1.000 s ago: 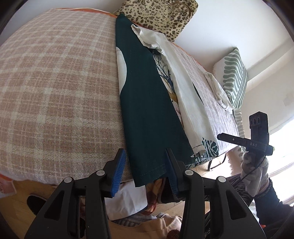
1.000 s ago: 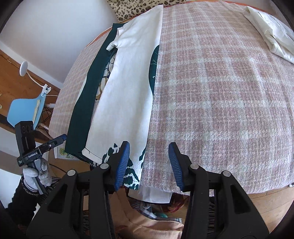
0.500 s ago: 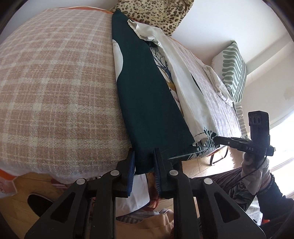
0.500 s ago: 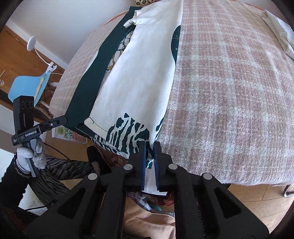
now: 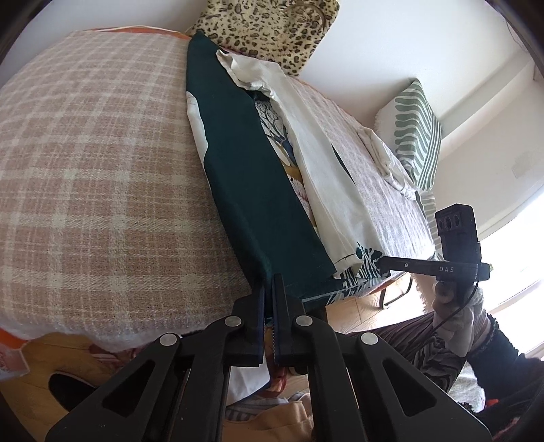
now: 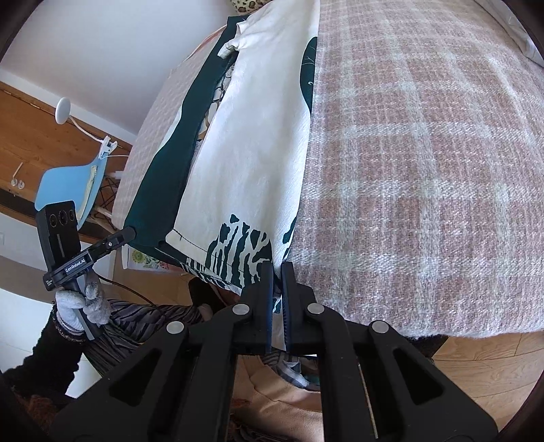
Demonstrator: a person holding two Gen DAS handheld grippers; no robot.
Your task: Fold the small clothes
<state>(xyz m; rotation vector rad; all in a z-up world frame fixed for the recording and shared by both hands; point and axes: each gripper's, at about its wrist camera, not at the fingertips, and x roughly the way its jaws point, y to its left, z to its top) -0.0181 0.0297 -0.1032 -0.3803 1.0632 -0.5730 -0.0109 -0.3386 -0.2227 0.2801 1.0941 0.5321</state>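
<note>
A long dark green and white patterned garment (image 5: 251,176) lies folded lengthwise on the pink plaid bed cover (image 5: 95,176), its near hem at the bed's front edge. My left gripper (image 5: 268,289) is shut on the hem's dark green left corner. In the right wrist view the same garment (image 6: 251,142) shows its white side, and my right gripper (image 6: 277,275) is shut on the hem's right corner by the black leaf print. Each gripper shows in the other's view: the right (image 5: 384,261), the left (image 6: 131,233).
A leopard-print bag (image 5: 272,30) stands at the bed's far end. A folded white garment (image 5: 384,153) and a green striped pillow (image 5: 414,136) lie to the right. A blue chair (image 6: 68,183) stands left of the bed. Wooden floor and my lap are below.
Both grippers were open at the hem a second ago; they have closed on its two corners and lifted the near edge slightly.
</note>
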